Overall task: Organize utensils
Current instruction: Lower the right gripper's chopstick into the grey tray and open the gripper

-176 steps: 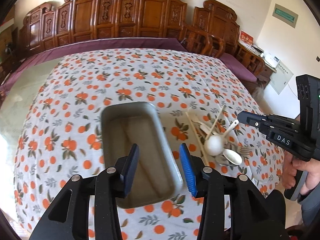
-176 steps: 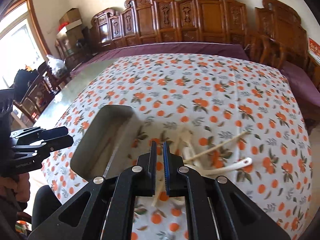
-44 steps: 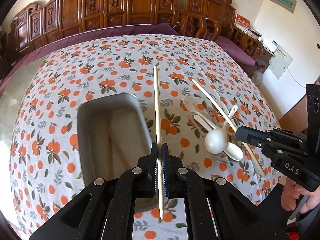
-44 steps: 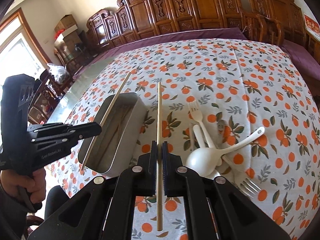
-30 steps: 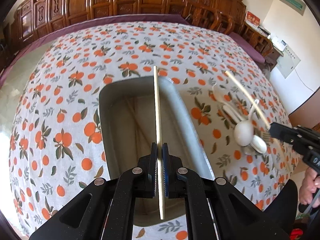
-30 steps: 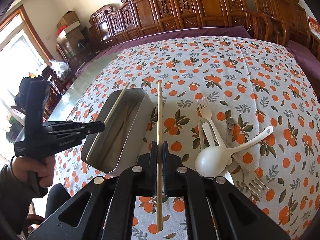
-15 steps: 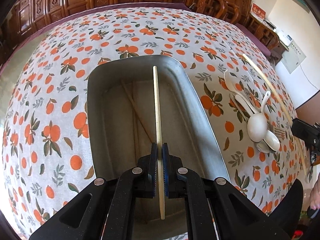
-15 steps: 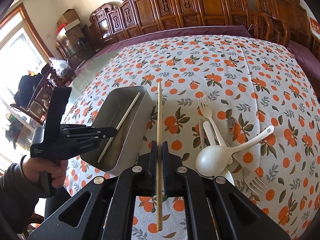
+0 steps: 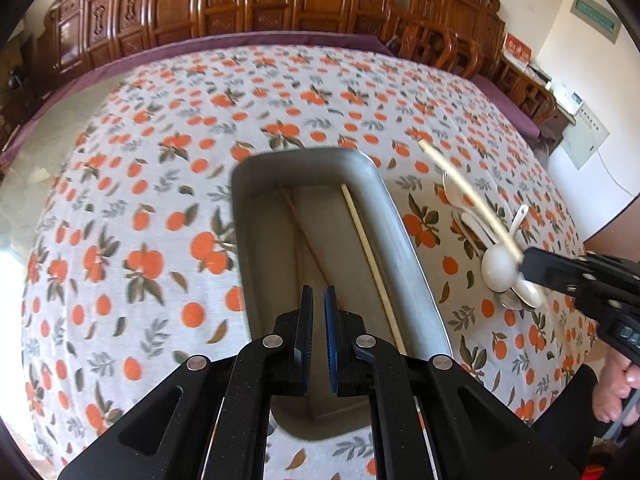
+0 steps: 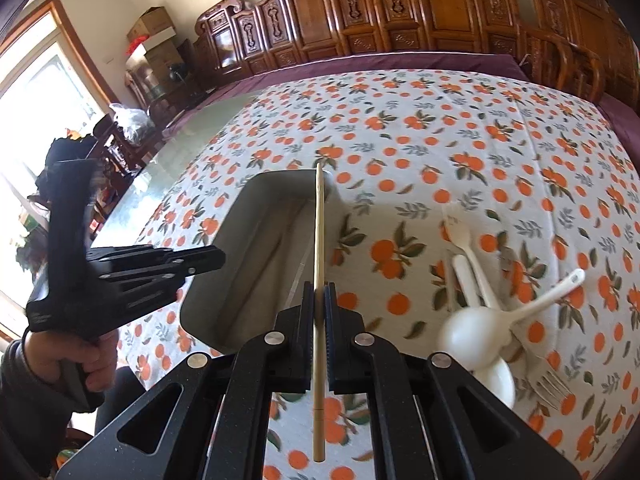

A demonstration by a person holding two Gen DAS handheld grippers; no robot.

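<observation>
A grey metal tray [image 9: 308,156] sits on the orange-print tablecloth. Two thin chopsticks lie inside it, and a pale chopstick [image 9: 372,264] rests along its right wall. My left gripper [image 9: 319,300] hovers over the tray's near end, its jaws almost together with nothing between them. My right gripper [image 10: 319,300] is shut on a second chopstick [image 10: 319,232], whose tip reaches over the tray's far right corner [image 10: 280,178]. In the left wrist view this right gripper [image 9: 528,264] comes in from the right with its chopstick [image 9: 468,192] over the loose cutlery.
White spoons [image 10: 472,332], a white fork [image 10: 460,232] and a metal fork [image 10: 554,384] lie in a pile right of the tray. A hand [image 10: 92,356] holds the left gripper [image 10: 218,258] at the table's left edge. Carved wooden chairs [image 10: 400,20] line the far side.
The chopstick held in my left gripper half a second ago now lies loose in the tray by its right wall. My right gripper has carried its chopstick leftward, over the tray's corner.
</observation>
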